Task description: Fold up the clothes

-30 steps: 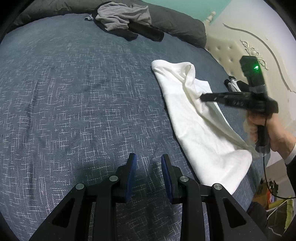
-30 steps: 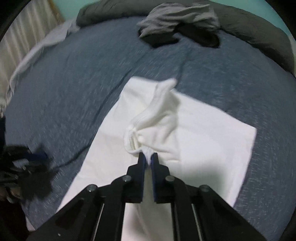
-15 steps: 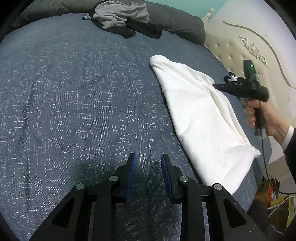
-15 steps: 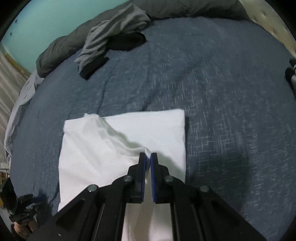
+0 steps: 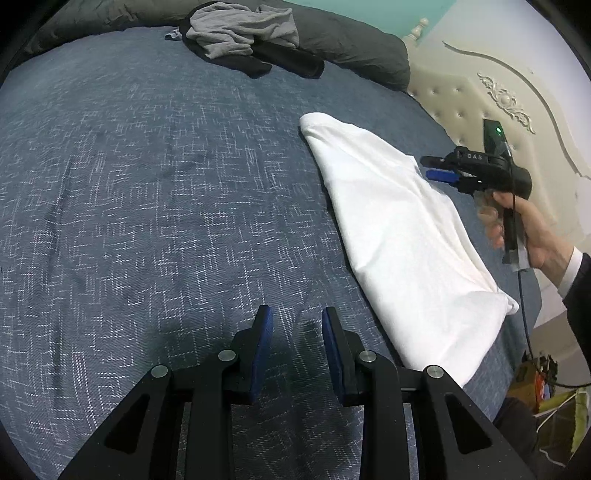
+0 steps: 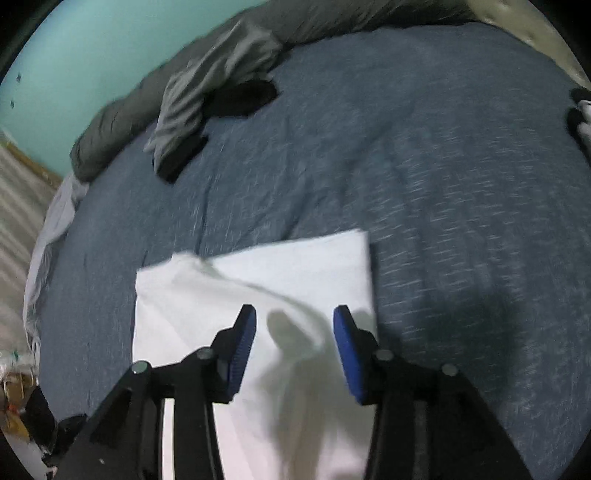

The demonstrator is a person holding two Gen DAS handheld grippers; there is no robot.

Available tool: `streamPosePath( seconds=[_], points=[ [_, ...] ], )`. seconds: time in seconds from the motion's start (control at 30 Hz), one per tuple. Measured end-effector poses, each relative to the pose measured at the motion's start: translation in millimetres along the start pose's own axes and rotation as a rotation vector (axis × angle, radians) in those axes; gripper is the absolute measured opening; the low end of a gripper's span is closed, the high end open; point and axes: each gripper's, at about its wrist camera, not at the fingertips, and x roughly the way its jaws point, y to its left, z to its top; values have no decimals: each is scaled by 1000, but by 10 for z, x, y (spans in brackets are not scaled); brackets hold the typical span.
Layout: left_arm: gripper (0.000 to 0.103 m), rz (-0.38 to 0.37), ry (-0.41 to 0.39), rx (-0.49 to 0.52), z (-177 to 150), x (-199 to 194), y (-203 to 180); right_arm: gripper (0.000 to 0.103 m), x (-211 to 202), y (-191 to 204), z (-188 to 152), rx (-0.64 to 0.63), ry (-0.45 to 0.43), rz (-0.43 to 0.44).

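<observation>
**White garment folded over, both grippers free**

The white garment (image 5: pixel 402 236) lies on the blue bedspread (image 5: pixel 147 192), running from the upper middle to the lower right of my left wrist view. In my right wrist view it fills the lower centre, with one layer laid over another and a soft diagonal ridge crossing it. Its far edge there looks straight and its far right corner square.

My right gripper (image 6: pixel 293 332) hangs just above the cloth with its blue pads (image 6: pixel 243 343) wide apart and nothing between them. My left gripper (image 5: pixel 295 332) sits over bare bedspread at the bottom centre of its frame, pads apart too, holding nothing, well clear of the garment's near edge.

I judge one fold to be lying in place, though the ridge suggests the top layer has not settled flat. To do this well, I would lower the right pads onto that ridge and smooth it outward toward the straight edge before pinching anything, so the layers line up. Any new pinch should take both layers at a corner, not the top one alone, or the fold will slide apart.

A heap of grey and black clothes (image 5: pixel 240 33) waits at the top of the frame, against the dark duvet (image 5: pixel 354 48).
</observation>
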Motion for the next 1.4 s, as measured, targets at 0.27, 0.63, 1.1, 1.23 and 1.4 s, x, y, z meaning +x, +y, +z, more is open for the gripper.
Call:
streamPosePath(
  seconds=[0.27,0.63,1.1,1.23,1.4],
  points=[
    [30,0,5,-3,-1,17,20,8,29,27,-48,-46,-24,-42],
    [30,-1,8,-2,5,44,21,8,113,-55,13,-28,8,-65],
    [30,-21,9,21,16,64,-114,37,-334,-183,-375,16,60,66],
    [30,-20,11,25,13,65,-129,9,-243,-196,-549,9,89,51],
    [30,-20,9,25,22,68,-123,3,-429,-339,-569,37,-11,-20]
  ],
)
